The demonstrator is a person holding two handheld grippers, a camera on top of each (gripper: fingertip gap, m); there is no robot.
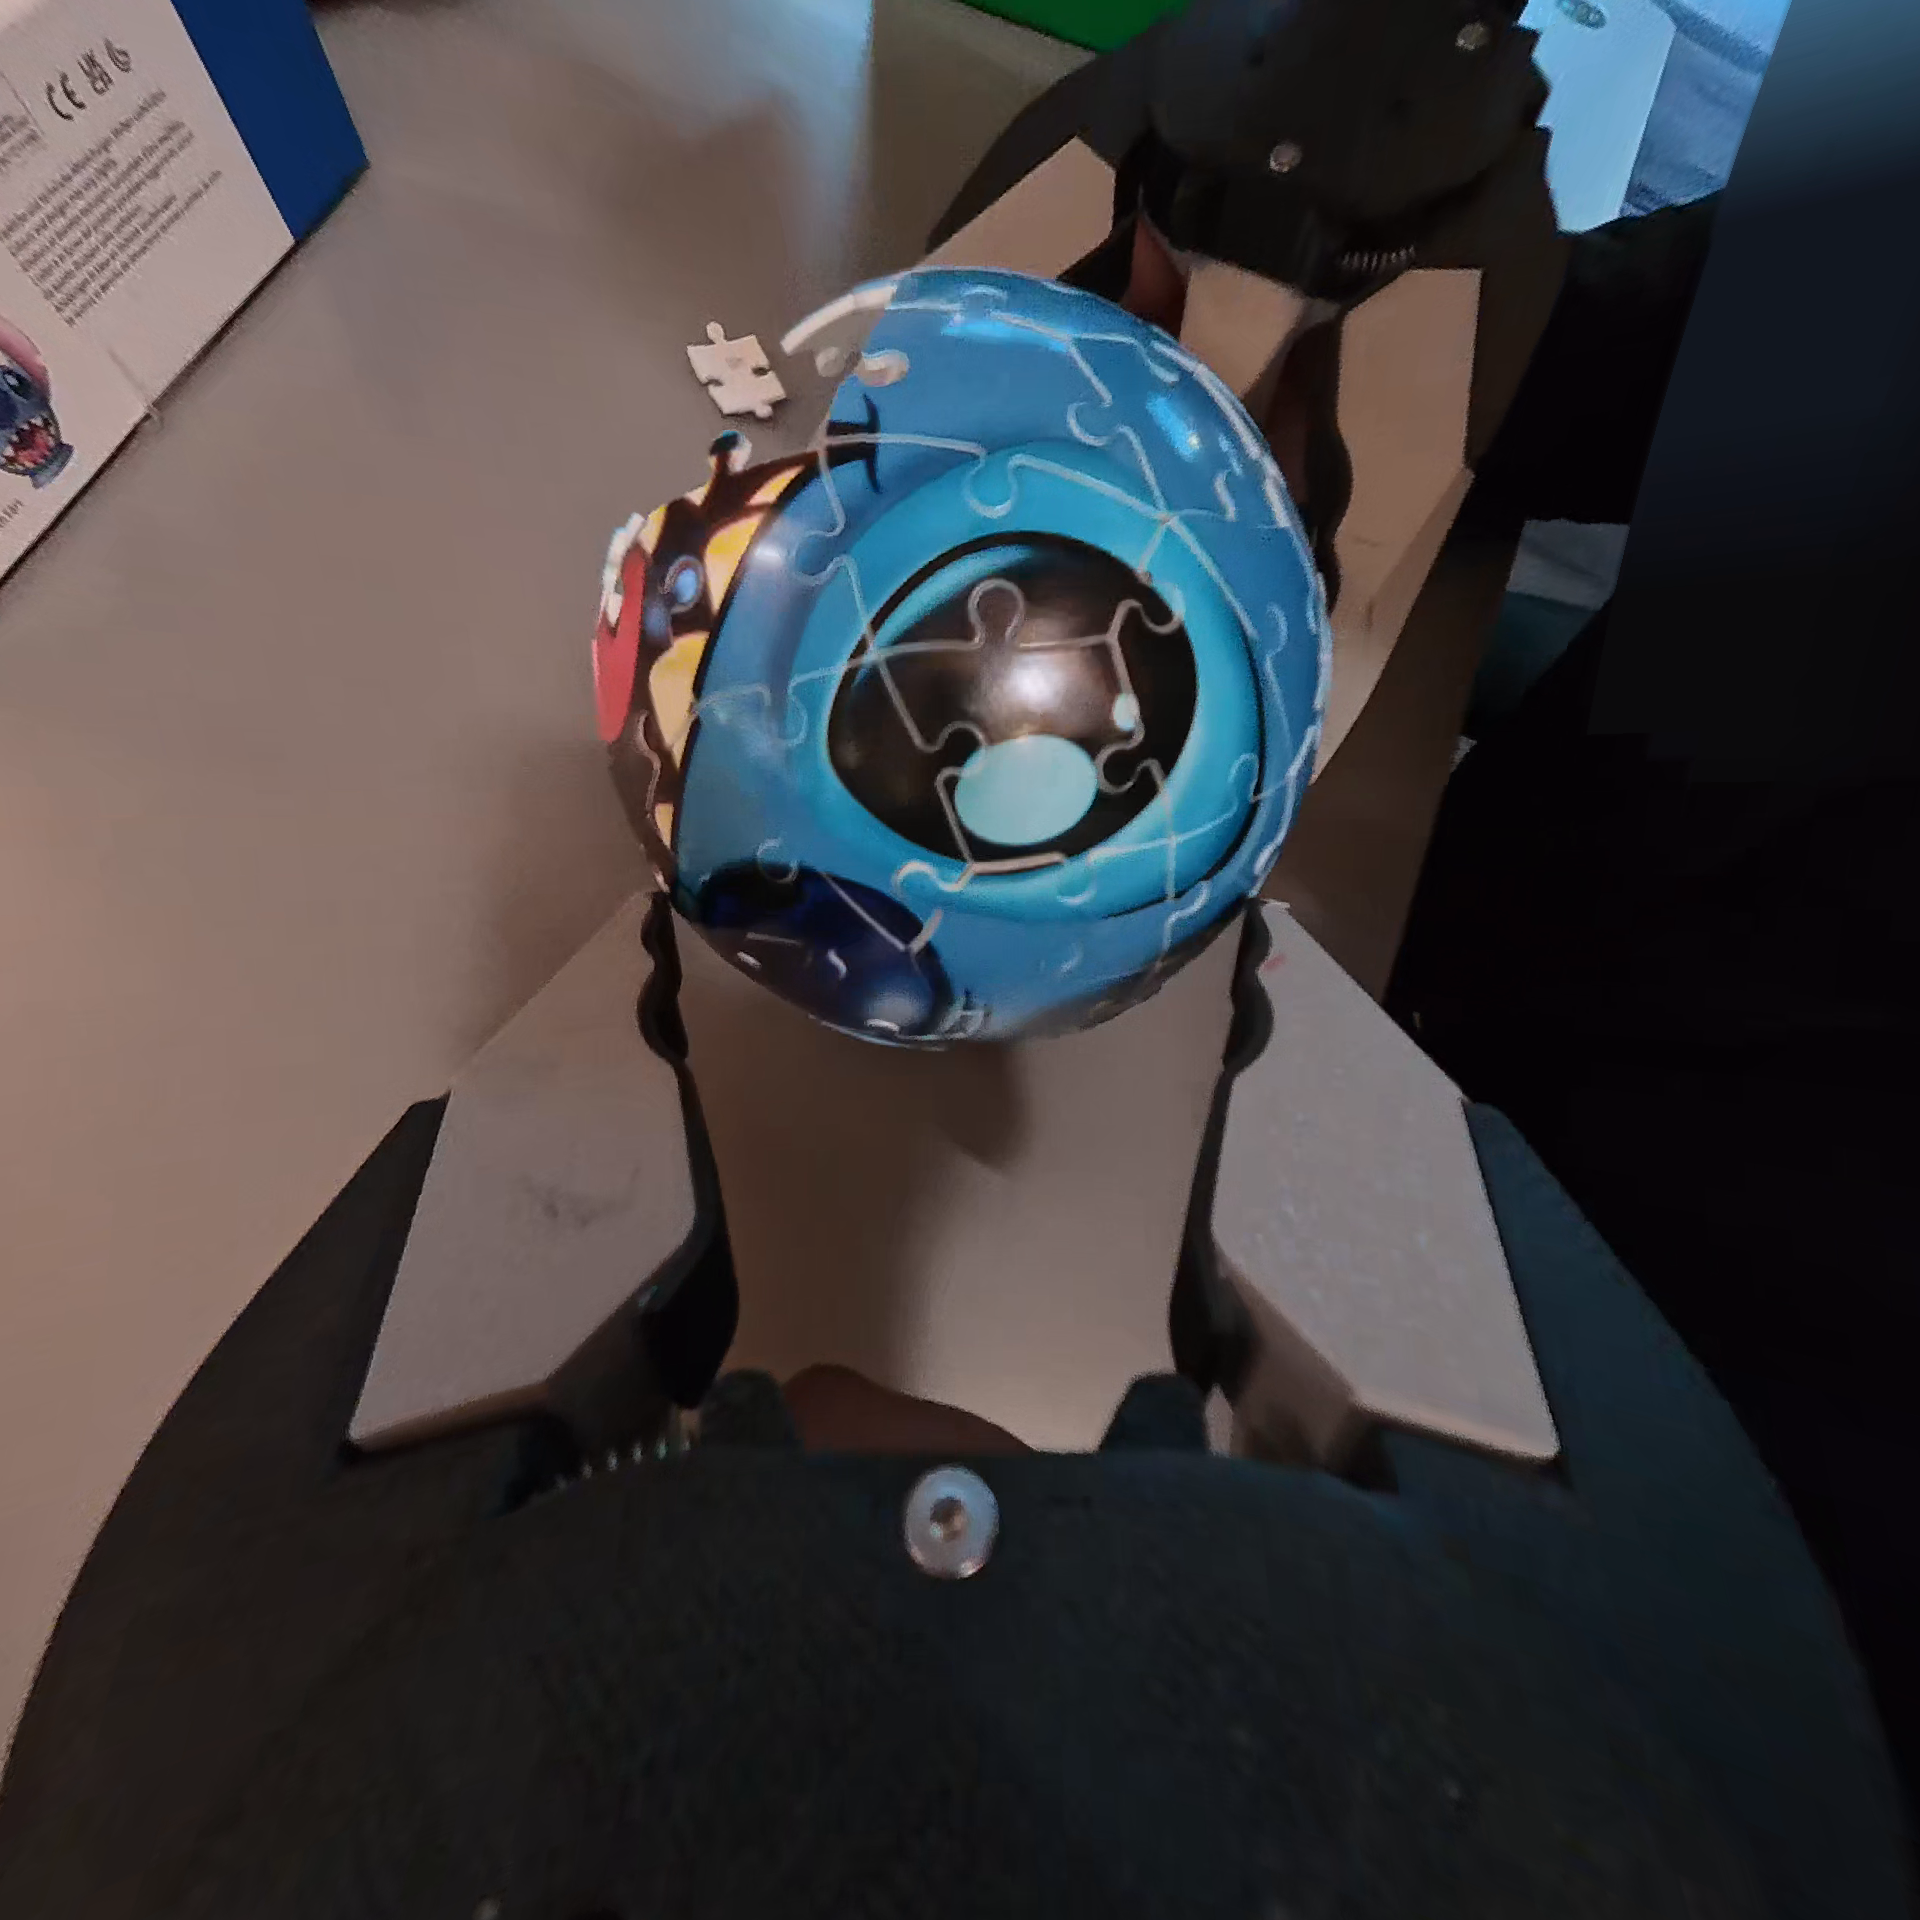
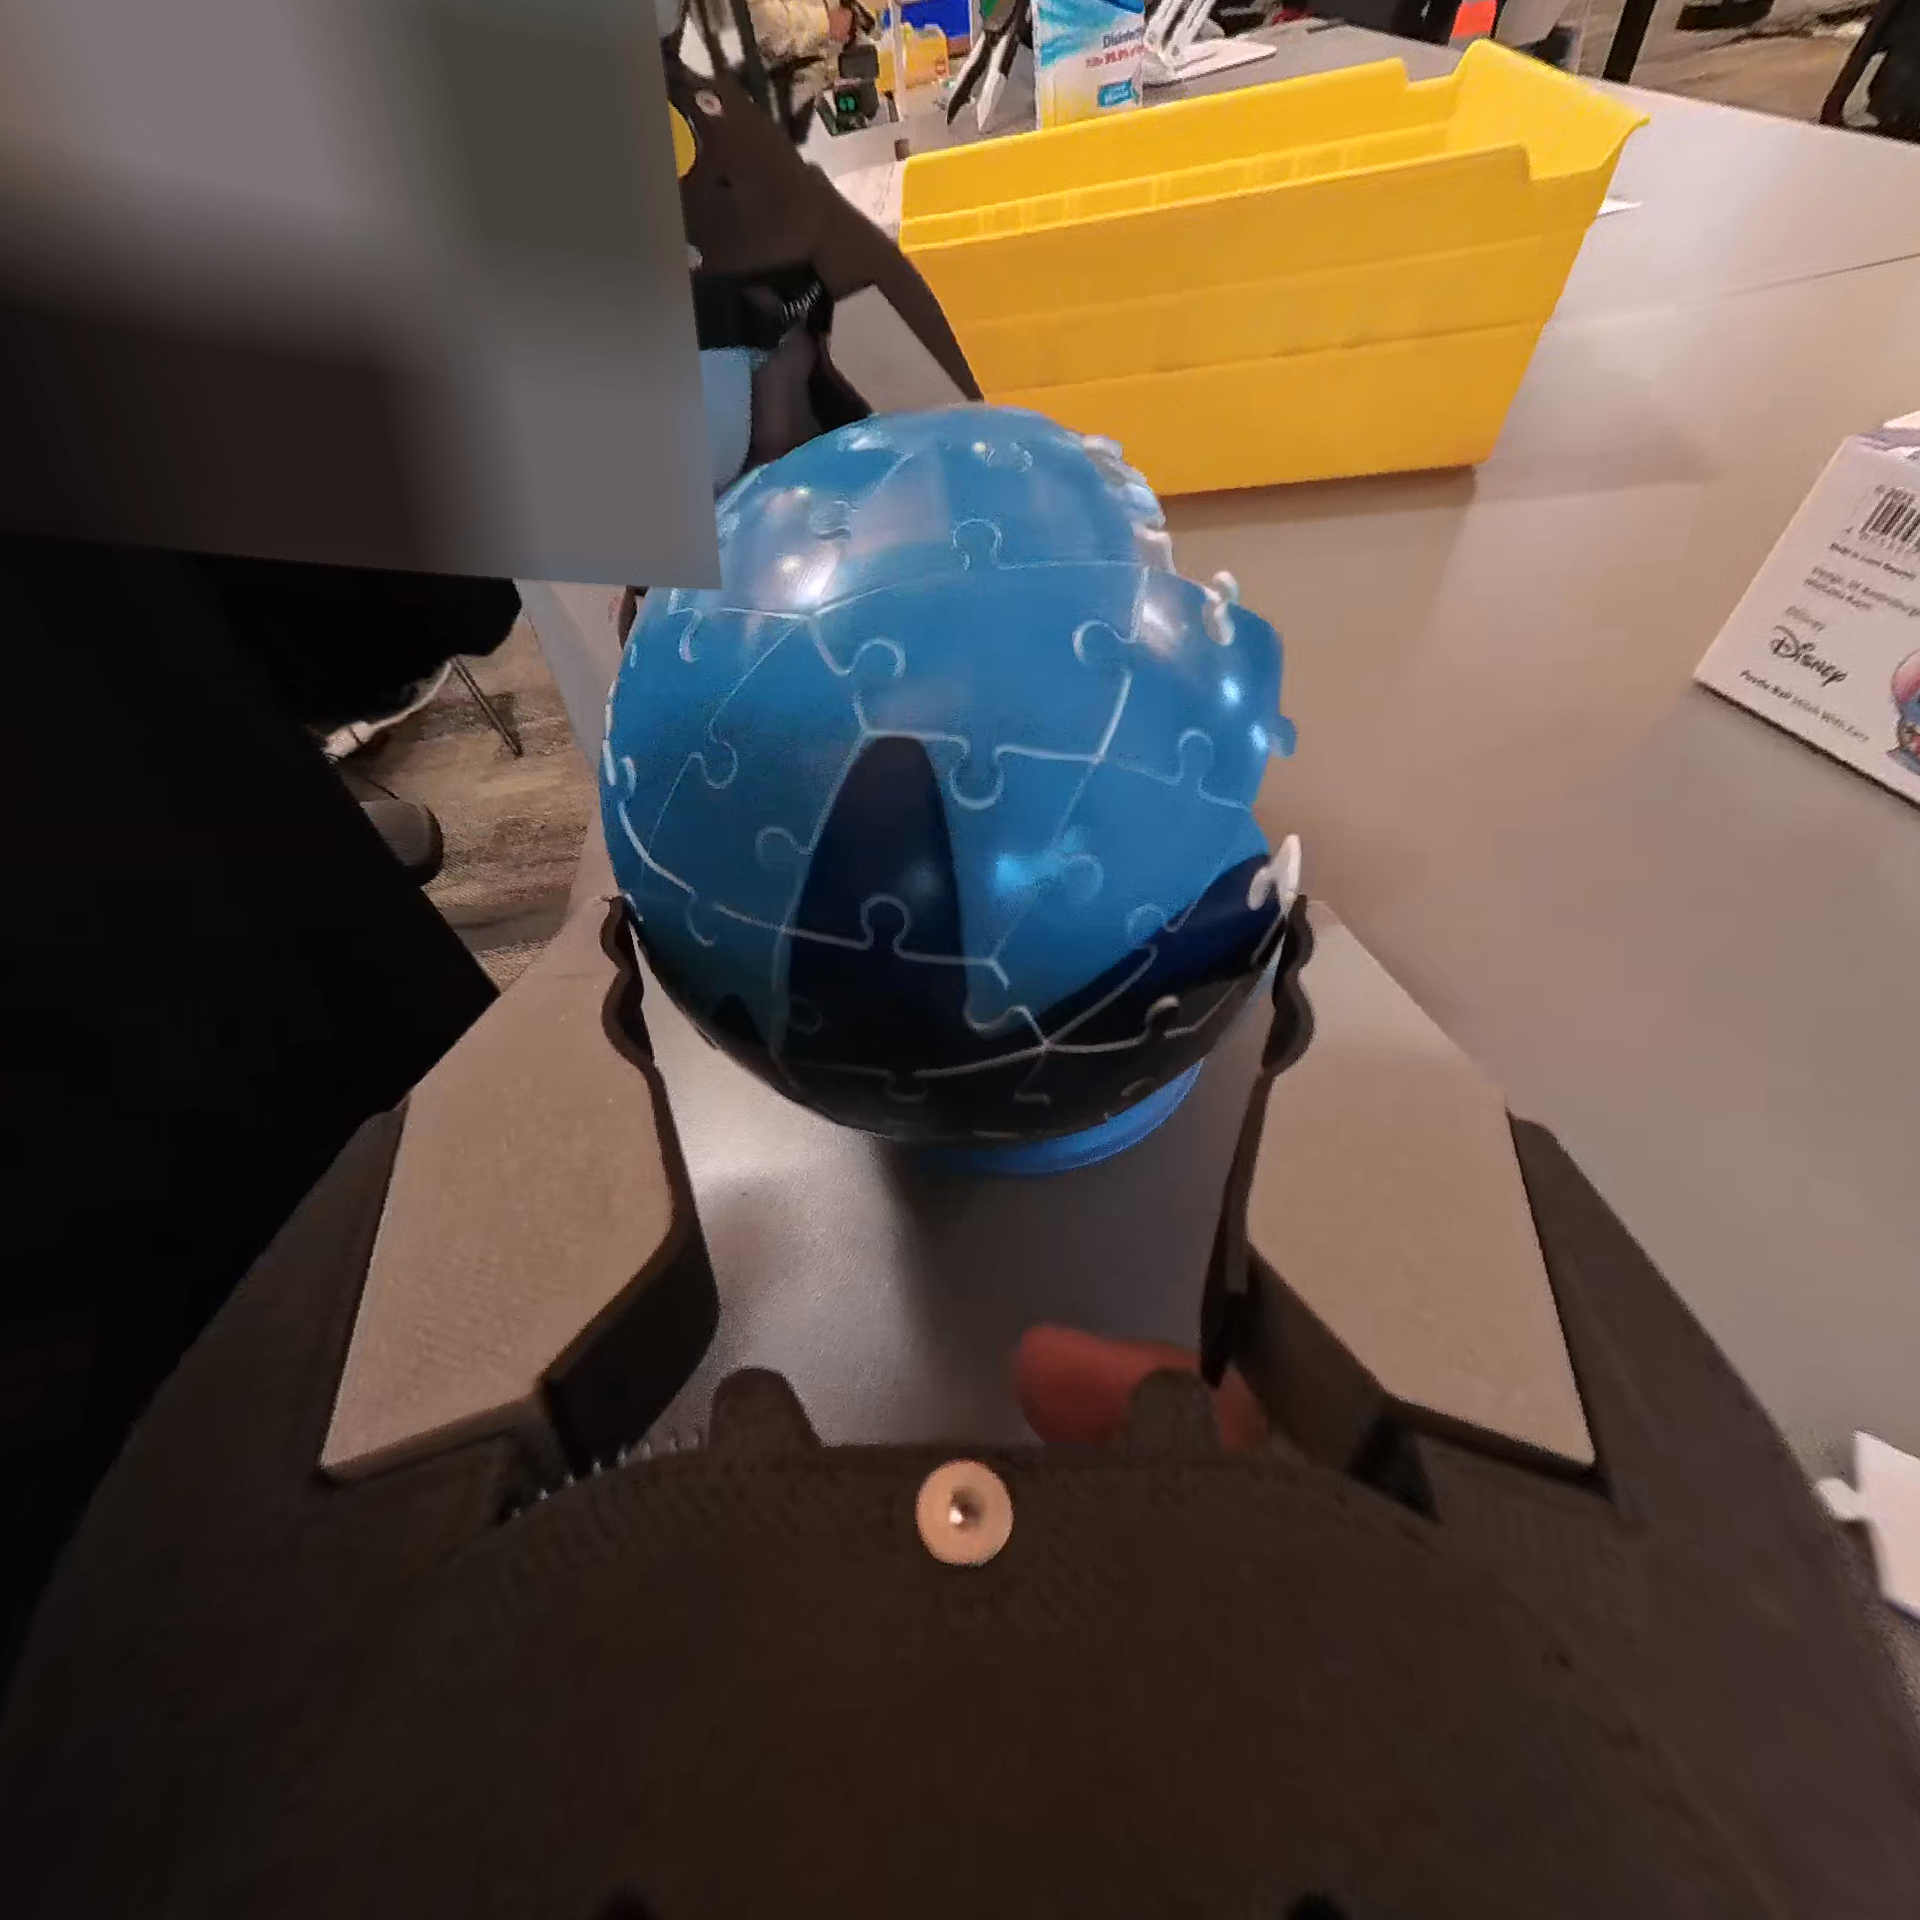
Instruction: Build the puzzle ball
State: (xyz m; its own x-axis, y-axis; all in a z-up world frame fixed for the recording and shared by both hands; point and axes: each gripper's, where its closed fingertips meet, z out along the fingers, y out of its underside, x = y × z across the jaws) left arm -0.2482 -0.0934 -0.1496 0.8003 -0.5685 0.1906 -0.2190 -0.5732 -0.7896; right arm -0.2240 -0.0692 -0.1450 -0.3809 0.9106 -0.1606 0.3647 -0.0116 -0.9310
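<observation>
Two hand-held grippers are meeting on the puzzle ball (image 1: 966, 665). I am seeing the left hand-held gripper (image 1: 956, 925) spreading wide, its tips flanking the ball's lower sides; whether they are pressing, I cannot tell. A loose white piece (image 1: 732, 369) is lying on the table (image 1: 312, 727) behind. My right hand-held gripper (image 2: 956, 935) is likewise cradling the ball (image 2: 935, 790), with a yellow bin (image 2: 1247, 281) sitting beyond.
</observation>
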